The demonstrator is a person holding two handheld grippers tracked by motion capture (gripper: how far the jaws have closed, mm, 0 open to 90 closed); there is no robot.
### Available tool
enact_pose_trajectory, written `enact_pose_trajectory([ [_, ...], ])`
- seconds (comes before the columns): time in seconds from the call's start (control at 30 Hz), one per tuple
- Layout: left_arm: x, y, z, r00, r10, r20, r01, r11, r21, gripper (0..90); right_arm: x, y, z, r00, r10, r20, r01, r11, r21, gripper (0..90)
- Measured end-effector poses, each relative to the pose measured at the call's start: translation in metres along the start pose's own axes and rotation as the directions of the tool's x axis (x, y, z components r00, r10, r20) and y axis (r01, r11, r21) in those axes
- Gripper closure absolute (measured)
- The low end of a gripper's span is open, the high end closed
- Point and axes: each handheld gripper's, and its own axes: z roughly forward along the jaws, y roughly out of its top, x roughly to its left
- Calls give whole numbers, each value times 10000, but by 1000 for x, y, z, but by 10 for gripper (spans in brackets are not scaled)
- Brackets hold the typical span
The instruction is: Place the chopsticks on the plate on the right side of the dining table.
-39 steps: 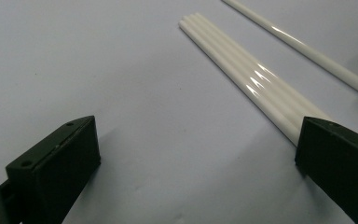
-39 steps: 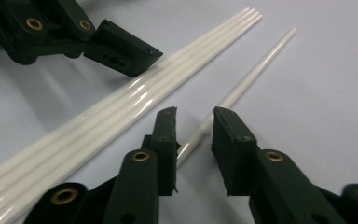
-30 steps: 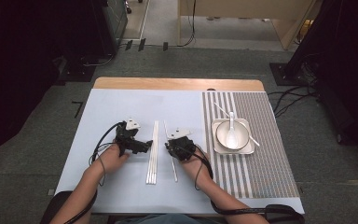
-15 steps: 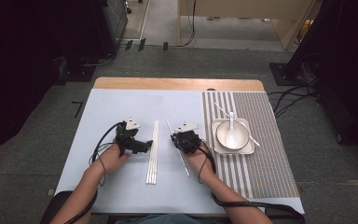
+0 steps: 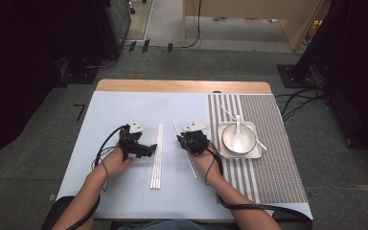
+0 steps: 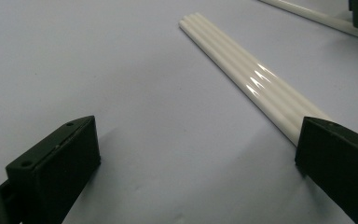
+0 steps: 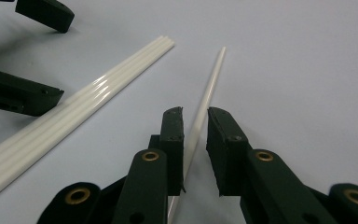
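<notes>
Right gripper view puts my right gripper (image 7: 196, 116) nearest: its jaws straddle a single white chopstick (image 7: 205, 100) lying flat on the pale blue tabletop (image 7: 307, 70). A narrow gap shows on each side of the stick, so the pads are not pressing on it; the jaws have just been opening, with the chopstick between them. The stick runs away from the jaws toward its thin tip. Left of it in this view lies a bundle of three white chopsticks (image 7: 74, 105), side by side and touching one another, apart from the single one. Beyond the bundle, the two black jaws of my left gripper (image 7: 32, 56) stand on either side of it.

Left gripper view confirms that: those jaws are spread wide and released, nothing gripped, with the bundle passing just beside the right-hand jaw.

From the high view, my left gripper sits just left of the bundle, and my right gripper rests over the single chopstick, which lies slanted between the bundle and the striped placemat (image 5: 268, 163). Farther right on that mat stands a square tray (image 5: 254, 153) holding a white bowl (image 5: 230, 136) with a spoon (image 5: 238, 136) in it.
</notes>
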Motion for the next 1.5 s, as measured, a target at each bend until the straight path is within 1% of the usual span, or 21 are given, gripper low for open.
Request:
enact_pose_trajectory([
  [0.13,0,0,0,10000,6,2,-6,10000,4,0,0,-4,-11,9998,207,-18,-207,9997,-99,755],
  [0.23,0,0,0,10000,8,0,-8,10000,3,0,3,-8,-19,9997,237,-14,-237,9997,-78,757],
  [0.33,0,0,0,10000,11,-2,-11,10000,4,0,8,-12,-26,9996,293,4,-293,9995,-70,756],
  [0.47,0,0,0,10000,5,-2,-5,10000,-2,0,15,-21,-34,9998,175,88,-176,9998,45,748],
  [0.6,0,0,0,10000,3,-3,-3,10000,-4,0,19,-29,-40,9993,367,122,-368,9993,26,747],
  [0.67,0,0,0,10000,5,-2,-5,10000,-2,0,22,-32,-43,9993,338,181,-339,9994,84,748],
  [0.73,0,0,0,10000,2,-2,-2,10000,-4,0,24,-36,-45,9988,437,239,-439,9990,102,751],
  [0.83,0,0,0,10000,13,-1,-13,10000,10,0,27,-43,-46,9979,571,295,-579,9979,279,760],
  [0.9,0,0,0,10000,-7,-1,7,10000,-8,0,28,-44,-46,9982,454,401,-466,9984,306,772],
  [0.97,0,0,0,10000,18,-2,-18,10000,13,0,28,-44,-45,9979,403,516,-423,9984,374,818],
  [1.0,0,0,0,10000,17,-2,-17,10000,13,0,27,-43,-45,9981,305,537,-326,9987,381,820],
  [1.07,0,0,0,10000,5,-5,-5,10000,4,0,26,-42,-44,9978,366,558,-388,9985,391,824],
  [1.1,0,0,0,10000,-3,-3,3,10000,-3,0,25,-41,-42,9978,300,594,-323,9988,380,826],
  [1.2,0,0,0,10000,-5,-1,5,10000,-5,0,21,-38,-39,9978,296,593,-319,9988,378,829],
  [1.27,0,0,0,10000,-3,0,3,10000,-3,0,18,-36,-38,9980,119,625,-144,9991,389,831],
  [1.43,0,0,0,10000,-1,-9,1,10000,-5,0,10,-32,-33,9976,300,620,-327,9986,422,831],
  [1.47,0,0,0,10000,-4,0,4,10000,-5,0,10,-32,-33,9980,287,565,-313,9985,454,829],
  [1.5,0,0,0,10000,-2,0,2,10000,-3,0,10,-32,-33,9984,171,545,-198,9986,484,827],
])
